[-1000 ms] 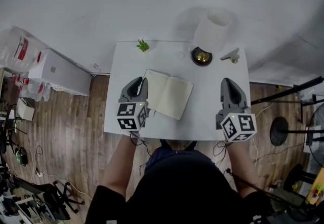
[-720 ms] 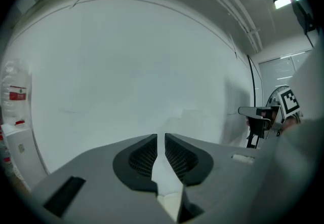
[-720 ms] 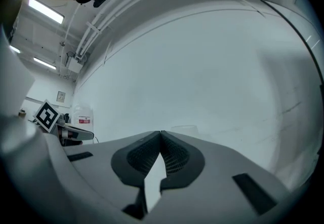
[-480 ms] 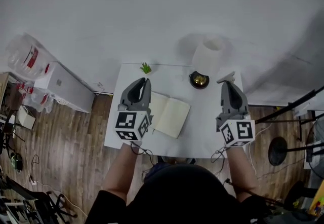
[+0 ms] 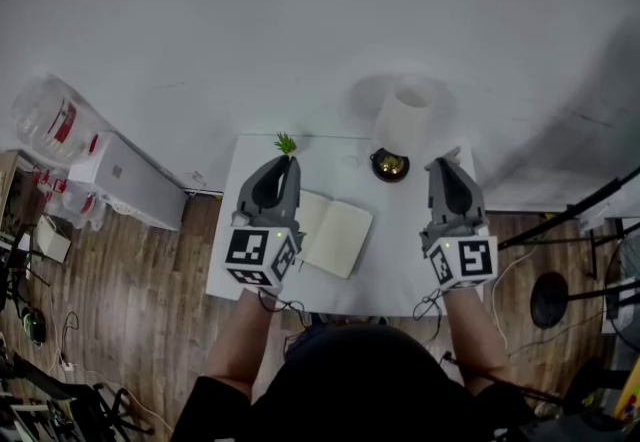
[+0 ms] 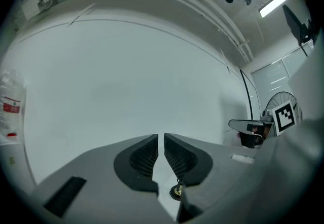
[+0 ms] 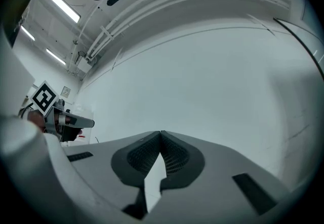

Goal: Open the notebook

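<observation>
The notebook (image 5: pixel 335 237) lies open on the white table (image 5: pixel 390 265), cream pages up. Both grippers are held high above the table, pointing level at the white wall. In the head view my left gripper (image 5: pixel 289 163) hangs over the notebook's left edge, well clear of it. Its pads (image 6: pixel 147 152) stand a thin slit apart with nothing between them, as the left gripper view (image 6: pixel 161 137) shows. My right gripper (image 5: pixel 446 166) hovers over the table's right side. Its own view (image 7: pixel 160 133) shows the tips touching, empty.
At the table's back stand a small green plant (image 5: pixel 285 143), a black and gold bowl (image 5: pixel 389 165) and a white cylinder (image 5: pixel 405 115). A white box (image 5: pixel 125 180) and a plastic bottle (image 5: pixel 50 120) are on the floor left, a stand (image 5: pixel 550 300) right.
Both grippers have risen away from the table toward the camera. The table now sits lower and smaller in the head view. The notebook lies open throughout.
</observation>
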A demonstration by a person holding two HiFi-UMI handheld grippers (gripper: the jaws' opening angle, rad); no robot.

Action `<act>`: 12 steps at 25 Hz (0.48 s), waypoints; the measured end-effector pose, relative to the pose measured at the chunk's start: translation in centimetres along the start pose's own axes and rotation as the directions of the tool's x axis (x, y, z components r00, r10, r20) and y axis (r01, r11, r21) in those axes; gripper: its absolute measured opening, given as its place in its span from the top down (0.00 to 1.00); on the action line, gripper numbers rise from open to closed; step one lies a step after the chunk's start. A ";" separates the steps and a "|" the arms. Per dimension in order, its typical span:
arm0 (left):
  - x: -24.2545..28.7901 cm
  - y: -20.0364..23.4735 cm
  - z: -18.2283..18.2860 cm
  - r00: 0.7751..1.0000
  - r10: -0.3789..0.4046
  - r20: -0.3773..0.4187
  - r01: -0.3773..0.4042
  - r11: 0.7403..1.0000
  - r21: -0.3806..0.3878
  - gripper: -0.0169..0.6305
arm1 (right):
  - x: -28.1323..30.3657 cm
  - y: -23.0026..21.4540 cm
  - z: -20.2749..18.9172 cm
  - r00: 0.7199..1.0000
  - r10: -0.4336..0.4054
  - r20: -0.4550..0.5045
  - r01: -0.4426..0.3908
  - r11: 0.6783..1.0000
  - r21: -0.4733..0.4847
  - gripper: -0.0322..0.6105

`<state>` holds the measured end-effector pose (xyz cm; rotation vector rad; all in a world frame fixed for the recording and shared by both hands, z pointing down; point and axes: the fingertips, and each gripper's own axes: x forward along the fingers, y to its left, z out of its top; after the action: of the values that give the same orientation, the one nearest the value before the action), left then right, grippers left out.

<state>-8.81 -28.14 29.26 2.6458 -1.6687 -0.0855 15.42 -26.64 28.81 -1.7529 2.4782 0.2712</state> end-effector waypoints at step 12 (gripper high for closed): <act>0.6 0.0 -0.6 1.000 0.000 -0.003 0.000 1.000 -0.012 0.92 | 0.3 0.2 0.2 1.000 0.007 0.009 -0.007 1.000 0.001 0.94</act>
<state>-8.58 -28.67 29.80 2.6356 -1.6625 -0.0914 15.16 -26.84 28.58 -1.7394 2.4784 0.2773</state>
